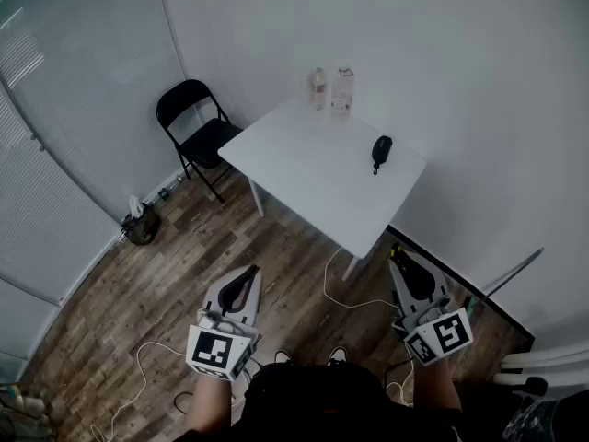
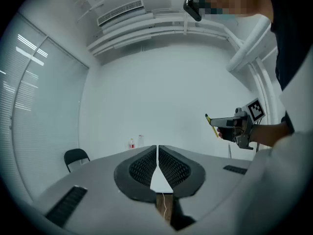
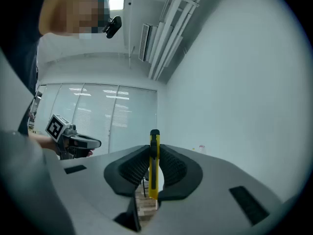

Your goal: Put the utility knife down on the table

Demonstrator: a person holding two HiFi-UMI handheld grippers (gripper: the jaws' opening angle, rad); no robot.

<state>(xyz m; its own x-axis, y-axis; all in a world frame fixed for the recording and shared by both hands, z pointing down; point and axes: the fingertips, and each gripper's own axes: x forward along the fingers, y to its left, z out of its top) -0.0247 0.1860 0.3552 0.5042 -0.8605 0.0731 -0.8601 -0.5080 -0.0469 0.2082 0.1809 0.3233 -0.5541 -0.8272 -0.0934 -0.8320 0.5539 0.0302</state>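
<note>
A yellow utility knife [image 3: 154, 166] with a black slider stands upright between the jaws of my right gripper [image 3: 154, 153], which is shut on it. In the head view that right gripper [image 1: 399, 259] hovers over the floor, short of the white table [image 1: 304, 178], with the knife's yellow tip [image 1: 397, 250] just showing. My left gripper [image 1: 248, 276] is held level with it on the left, also off the table. Its jaws [image 2: 157, 153] are shut with nothing between them. The left gripper view shows the knife [image 2: 213, 127] from the side.
On the table lie a black object [image 1: 381, 149] near the right edge and two bottles [image 1: 317, 88] [image 1: 342, 90] at the far corner. A black folding chair [image 1: 197, 129] stands to the left. Cables trail over the wooden floor [image 1: 175, 274]. A small bin [image 1: 140, 225] sits by the glass wall.
</note>
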